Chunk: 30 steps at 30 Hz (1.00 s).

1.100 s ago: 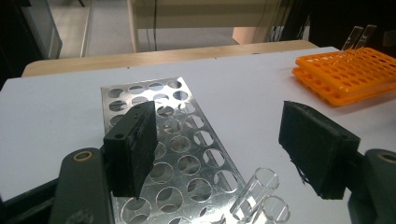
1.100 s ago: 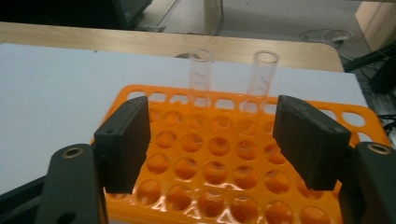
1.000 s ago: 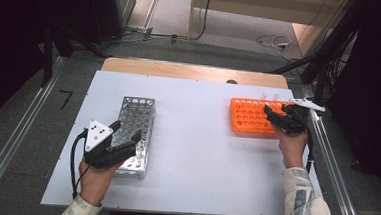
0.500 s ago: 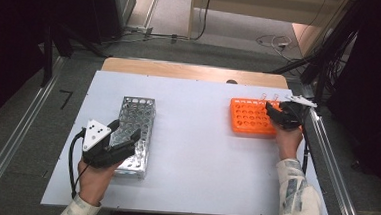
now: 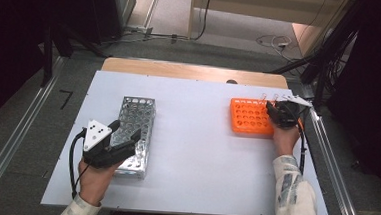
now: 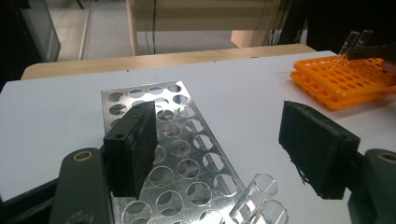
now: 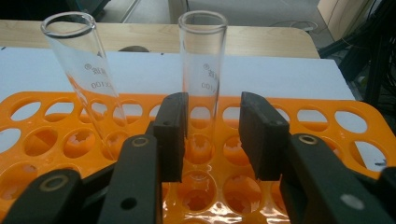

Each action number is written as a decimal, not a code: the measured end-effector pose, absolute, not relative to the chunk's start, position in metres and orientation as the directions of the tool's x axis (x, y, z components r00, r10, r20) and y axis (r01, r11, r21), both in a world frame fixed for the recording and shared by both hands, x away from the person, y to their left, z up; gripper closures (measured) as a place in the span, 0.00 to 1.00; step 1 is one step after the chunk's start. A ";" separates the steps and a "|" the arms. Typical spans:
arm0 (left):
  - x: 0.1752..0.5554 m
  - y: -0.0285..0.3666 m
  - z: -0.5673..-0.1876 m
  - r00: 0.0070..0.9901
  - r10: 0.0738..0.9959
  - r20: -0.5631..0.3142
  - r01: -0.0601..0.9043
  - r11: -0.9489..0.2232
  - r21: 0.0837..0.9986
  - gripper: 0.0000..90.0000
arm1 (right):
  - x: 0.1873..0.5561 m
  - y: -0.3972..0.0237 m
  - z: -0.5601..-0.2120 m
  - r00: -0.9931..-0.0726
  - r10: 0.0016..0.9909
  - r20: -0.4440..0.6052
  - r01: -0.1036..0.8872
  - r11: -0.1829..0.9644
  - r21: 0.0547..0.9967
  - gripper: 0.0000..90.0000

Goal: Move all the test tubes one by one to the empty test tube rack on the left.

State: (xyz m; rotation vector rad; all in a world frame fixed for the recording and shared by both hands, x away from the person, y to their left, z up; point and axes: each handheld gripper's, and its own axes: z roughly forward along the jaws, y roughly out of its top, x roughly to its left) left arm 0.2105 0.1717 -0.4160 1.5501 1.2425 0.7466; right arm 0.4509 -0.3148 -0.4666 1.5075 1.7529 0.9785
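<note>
Right gripper (image 7: 210,140) lowered, jaws closing around upright test tube (image 7: 201,70), gap remaining.

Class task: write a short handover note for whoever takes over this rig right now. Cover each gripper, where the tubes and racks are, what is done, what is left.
Right gripper: jaws have just been closing around one upright tube in the orange rack, a gap on one side; a second tube leans beside it.
Left gripper: open, holding nothing, over the metal rack.
Done: two tubes stand in the metal rack.
Left, probably: grip, lift and carry the orange rack's tubes across.
</note>
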 end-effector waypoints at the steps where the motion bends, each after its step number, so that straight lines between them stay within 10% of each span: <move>1: 0.211 0.172 -0.416 0.289 0.951 -0.107 0.353 -0.002 0.936 0.31 | 0.451 -0.314 -0.467 -0.161 0.987 0.010 0.527 0.077 0.846 0.69; 30: 0.213 0.172 -0.414 0.273 0.955 -0.116 0.391 0.000 0.920 0.19 | 0.444 -0.314 -0.442 -0.175 0.984 0.030 0.490 0.060 0.870 0.81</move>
